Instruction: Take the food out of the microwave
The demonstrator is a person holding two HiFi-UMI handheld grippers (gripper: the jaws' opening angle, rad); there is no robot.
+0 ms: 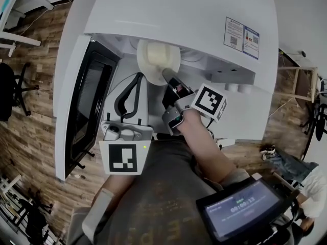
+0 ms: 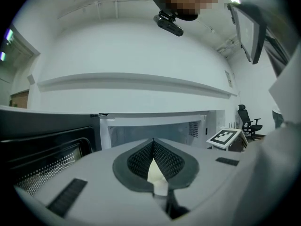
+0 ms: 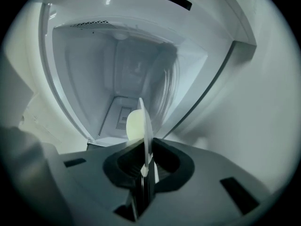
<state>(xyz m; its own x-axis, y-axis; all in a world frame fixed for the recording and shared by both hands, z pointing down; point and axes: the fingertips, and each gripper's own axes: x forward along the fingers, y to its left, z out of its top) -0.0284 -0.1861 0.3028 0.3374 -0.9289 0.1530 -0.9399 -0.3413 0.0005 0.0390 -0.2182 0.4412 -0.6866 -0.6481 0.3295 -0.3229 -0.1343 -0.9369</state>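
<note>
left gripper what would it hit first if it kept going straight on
Probably the back wall of the open microwave: the shut left gripper aims into its cavity, with the door at its left. The plate in the right gripper sits off to the right, though depth is unclear.

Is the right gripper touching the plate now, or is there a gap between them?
Touching. In the right gripper view, the rim of the plate stands edge-on between the pads of the right gripper, which press on it from both sides.
</note>
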